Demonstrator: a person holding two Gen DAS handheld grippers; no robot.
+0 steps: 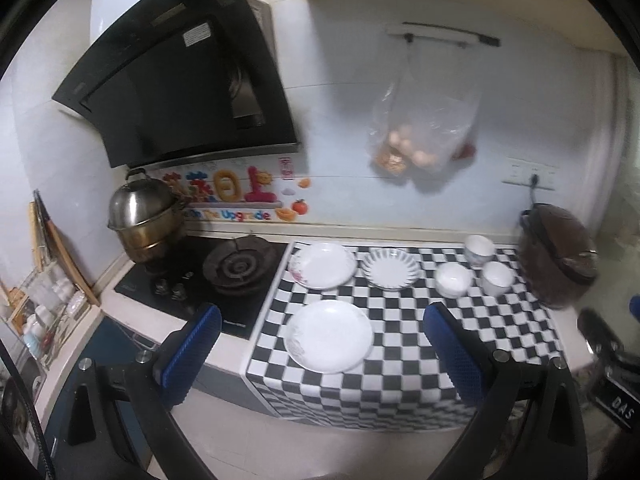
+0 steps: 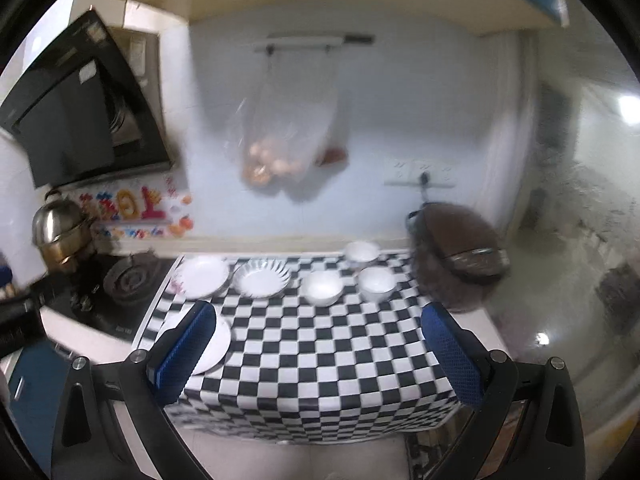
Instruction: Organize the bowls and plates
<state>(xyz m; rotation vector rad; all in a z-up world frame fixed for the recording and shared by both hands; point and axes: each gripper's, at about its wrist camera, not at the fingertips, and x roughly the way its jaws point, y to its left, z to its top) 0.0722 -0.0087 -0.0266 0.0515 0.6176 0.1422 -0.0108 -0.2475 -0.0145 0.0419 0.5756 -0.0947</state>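
Note:
On the checkered cloth [image 1: 500,328] lie three white plates: a near plate [image 1: 329,336], a back-left plate with a red pattern [image 1: 322,265], and a fluted plate [image 1: 391,269]. To the right stand three white bowls: a low bowl [image 1: 453,279], a cup-like bowl [image 1: 496,278] and a back bowl [image 1: 479,249]. My left gripper [image 1: 322,356] hangs open above the near plate, holding nothing. My right gripper [image 2: 316,354] is open and empty over the cloth's front middle [image 2: 320,360]; its left finger hides part of the near plate [image 2: 218,344]. The same bowls [image 2: 322,287] and plates [image 2: 262,278] show beyond it.
A gas hob [image 1: 224,276] with a steel steamer pot [image 1: 146,220] sits left of the cloth under a black range hood [image 1: 180,80]. A brown rice cooker [image 1: 558,256] stands at the right end. A bag of eggs [image 1: 420,136] hangs on the wall. The counter's front edge is near.

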